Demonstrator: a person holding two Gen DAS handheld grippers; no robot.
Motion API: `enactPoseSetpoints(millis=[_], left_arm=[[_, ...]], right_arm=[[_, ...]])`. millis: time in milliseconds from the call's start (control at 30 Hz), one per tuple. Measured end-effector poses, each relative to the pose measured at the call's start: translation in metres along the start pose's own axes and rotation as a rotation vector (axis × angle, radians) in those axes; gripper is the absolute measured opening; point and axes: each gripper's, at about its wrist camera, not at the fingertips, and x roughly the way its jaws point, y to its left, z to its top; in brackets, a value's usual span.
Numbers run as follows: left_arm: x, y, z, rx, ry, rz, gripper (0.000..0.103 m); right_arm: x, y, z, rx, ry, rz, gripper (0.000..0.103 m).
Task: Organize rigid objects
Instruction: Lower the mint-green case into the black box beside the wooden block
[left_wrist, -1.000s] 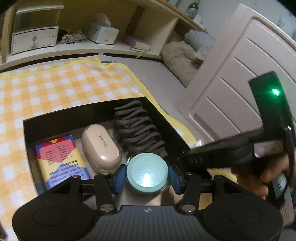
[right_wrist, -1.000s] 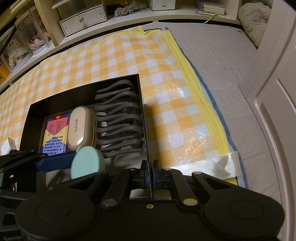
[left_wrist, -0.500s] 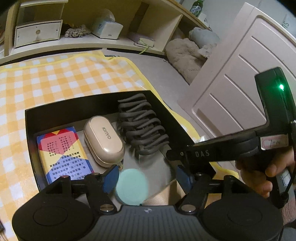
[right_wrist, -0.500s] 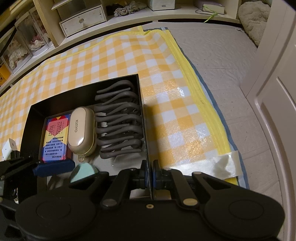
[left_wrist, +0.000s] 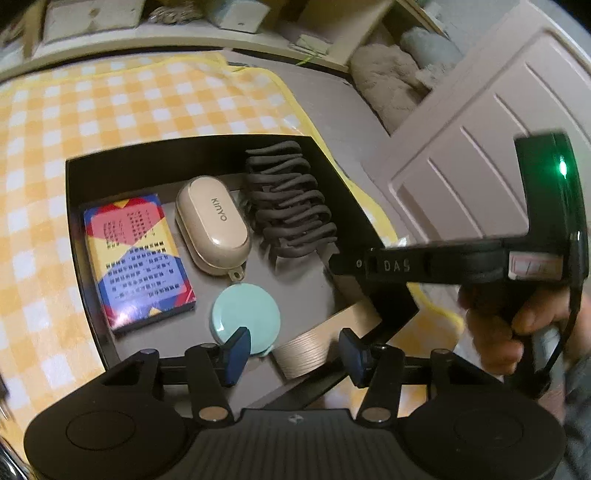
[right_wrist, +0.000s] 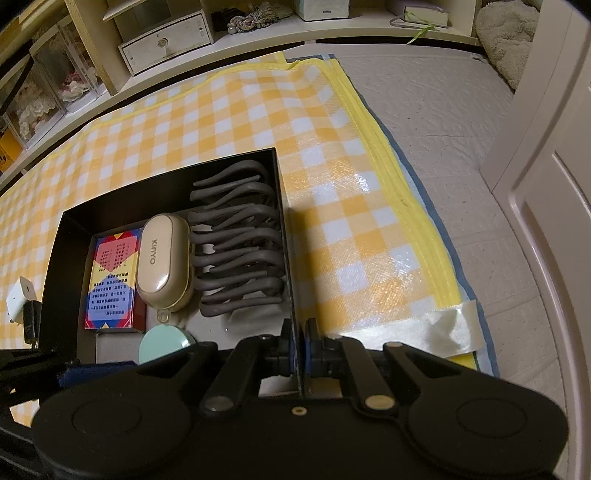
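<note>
Now round mint-green plastic disc (left_wrist: 245, 314) lies flat in black rectangular box (left_wrist: 147, 155).
Sits nr front, below beige oval case (left_wrist: 212, 225); L gripper (left_wrist: 293, 350) jaws closing, nothing between; R gripper (right_wrist: 300, 354) clamped on box's right wall.

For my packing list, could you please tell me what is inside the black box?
The box holds a card pack, a beige case, grey hooks and a mint disc. Whatever lies under them is covered.
</note>
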Motion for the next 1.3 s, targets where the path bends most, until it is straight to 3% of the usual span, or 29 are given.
enactPoseSetpoints(millis=[67,133,300,333,400,467,533,633,867,1067,1300], left_arm=[[0.000,0.000,0.001,-0.039,-0.013,-0.015,0.071],[0.001,-0.003,0.003,-0.064,-0.021,-0.010,0.077],[-0.002,-0.007,0.004,-0.069,-0.029,0.000,0.078],[-0.003,-0.007,0.004,-0.062,-0.031,0.000,0.074],[-0.007,-0.010,0.005,-0.018,-0.039,0.039,0.054],[-0.008,-0.010,0.007,0.031,-0.026,0.066,0.020],[-0.010,-0.008,0.008,0.079,-0.019,0.113,0.000],[-0.011,-0.006,0.010,0.187,-0.004,0.202,0.000],[0.000,-0.005,0.011,0.322,0.086,0.284,0.000],[0.014,-0.021,0.004,0.409,0.126,0.282,0.000],[0.016,-0.019,0.005,0.371,0.133,0.275,0.003]], right_arm=[[0.000,0.000,0.000,-0.001,-0.001,0.001,0.006],[0.000,-0.002,0.000,0.004,-0.001,0.006,0.006],[0.000,-0.002,0.000,0.005,0.000,0.007,0.006],[0.000,-0.002,0.000,0.006,0.000,0.008,0.006],[0.000,-0.003,0.000,0.005,0.000,0.007,0.006],[0.001,-0.003,0.000,0.006,0.000,0.007,0.006],[0.001,-0.003,0.000,0.008,0.000,0.010,0.006],[0.000,-0.003,0.000,0.008,0.000,0.011,0.007],[0.000,-0.002,-0.001,0.009,0.001,0.012,0.007],[0.000,-0.002,-0.001,0.008,0.001,0.011,0.007],[0.000,-0.001,-0.002,0.009,0.000,0.015,0.007]])
